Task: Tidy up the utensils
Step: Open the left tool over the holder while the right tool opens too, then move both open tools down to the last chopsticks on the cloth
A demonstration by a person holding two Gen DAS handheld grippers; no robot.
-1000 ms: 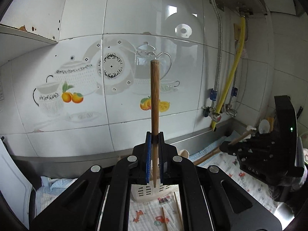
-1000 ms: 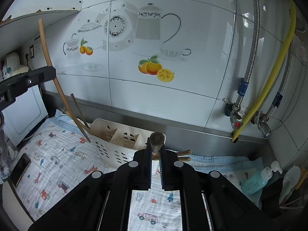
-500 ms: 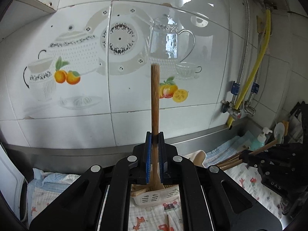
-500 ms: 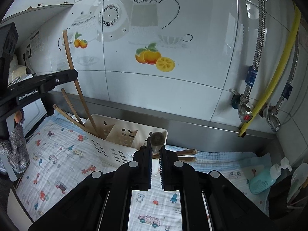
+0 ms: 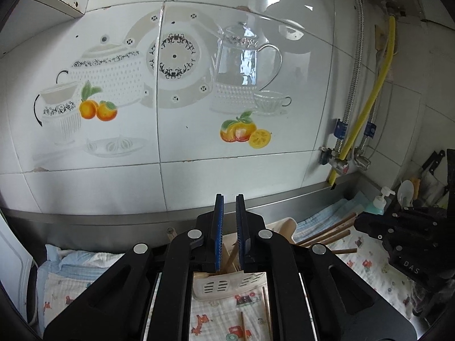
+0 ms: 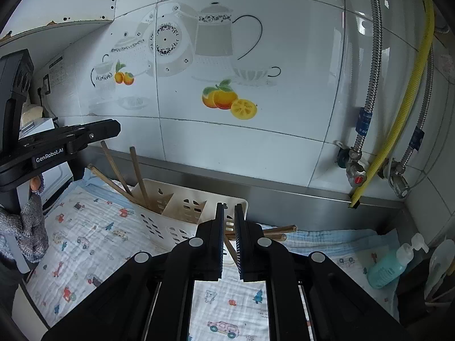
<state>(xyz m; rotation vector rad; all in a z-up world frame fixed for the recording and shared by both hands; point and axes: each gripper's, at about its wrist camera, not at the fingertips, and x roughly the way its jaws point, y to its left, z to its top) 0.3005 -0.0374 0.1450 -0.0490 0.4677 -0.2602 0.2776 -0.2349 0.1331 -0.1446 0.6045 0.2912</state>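
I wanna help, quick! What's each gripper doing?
Left gripper: opening, holding nothing.
Right gripper: closed, holding chopsticks.

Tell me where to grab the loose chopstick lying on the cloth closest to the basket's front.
Grip its shaft, clear of the end by the basket, coming straight down with the jaws across it. The chopstick lies flat on the cloth, thin, pointing at the basket, so a side approach likely cannot get under it. Its near end is hidden.
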